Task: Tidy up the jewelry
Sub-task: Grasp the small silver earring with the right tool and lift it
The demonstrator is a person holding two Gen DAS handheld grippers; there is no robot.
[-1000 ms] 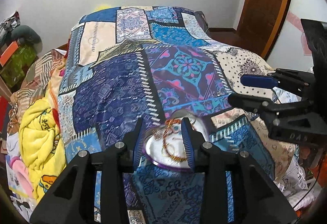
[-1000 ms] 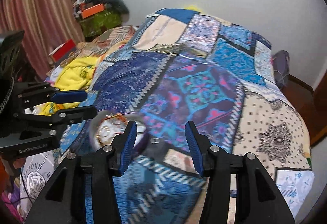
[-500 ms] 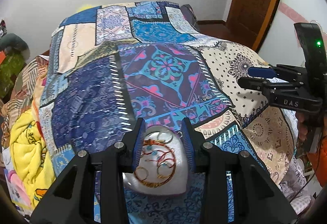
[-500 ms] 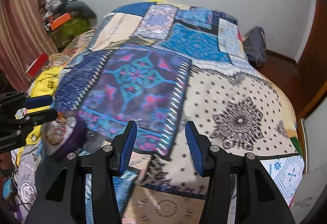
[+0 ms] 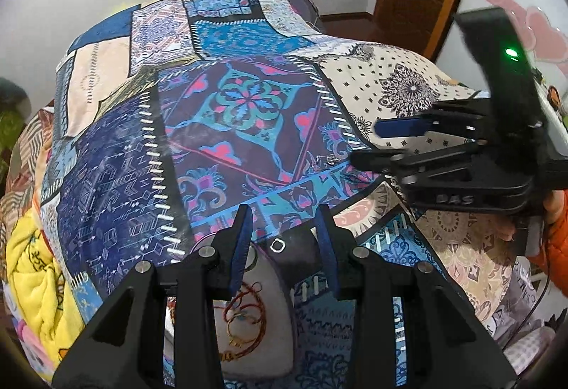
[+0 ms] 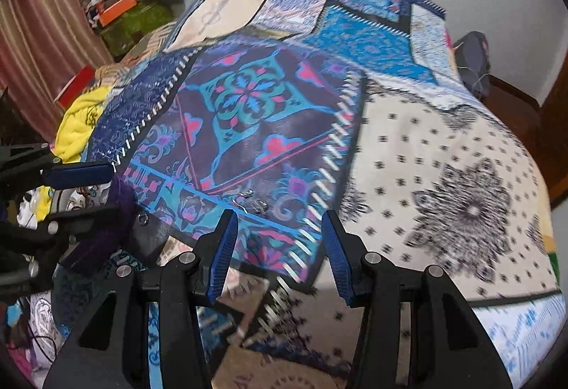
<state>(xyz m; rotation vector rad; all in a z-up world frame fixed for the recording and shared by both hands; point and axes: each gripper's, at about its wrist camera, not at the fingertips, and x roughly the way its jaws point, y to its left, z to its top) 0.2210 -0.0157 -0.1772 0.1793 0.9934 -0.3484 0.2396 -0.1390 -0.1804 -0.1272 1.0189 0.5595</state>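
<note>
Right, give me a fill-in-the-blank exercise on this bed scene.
1. The left gripper and the right gripper are both ___.
2. The bracelets lie in a dish whose colour is ___.
3. The crumpled blanket beside the bedspread is ___.
Missing words: open; white; yellow.

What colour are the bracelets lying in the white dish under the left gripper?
Red and gold cord bracelets in the white dish; best seen in the left wrist view.
</note>
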